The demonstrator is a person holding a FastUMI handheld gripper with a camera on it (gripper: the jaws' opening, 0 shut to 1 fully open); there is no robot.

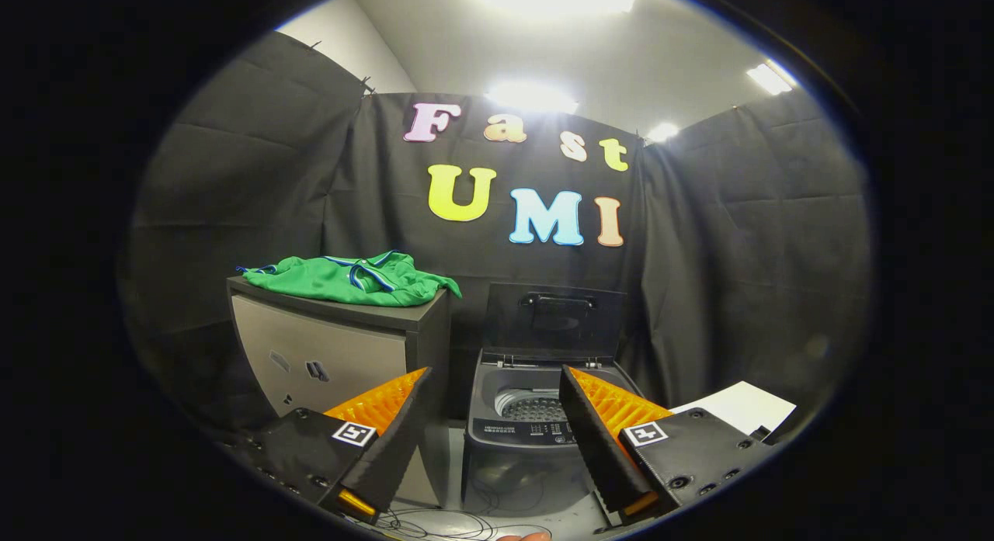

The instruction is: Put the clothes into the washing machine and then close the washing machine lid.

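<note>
Here the claw (493, 386) is spread wide and empty, well short of the green clothes (353, 279) heaped on the cabinet (342, 347) beside the open-lidded washing machine (536, 417), so slick, loosely draped fabric could slip or snag.

Hidden and cut-off parts around the washing machine

The right finger (613, 417) covers the right side of the washing machine (516, 432) opening, so most of the drum is hidden. The control panel print is too small to tell. The white sheet (742, 405) far right is cut off, and the cabinet (334, 347) base sits behind the left finger (380, 417).
</note>
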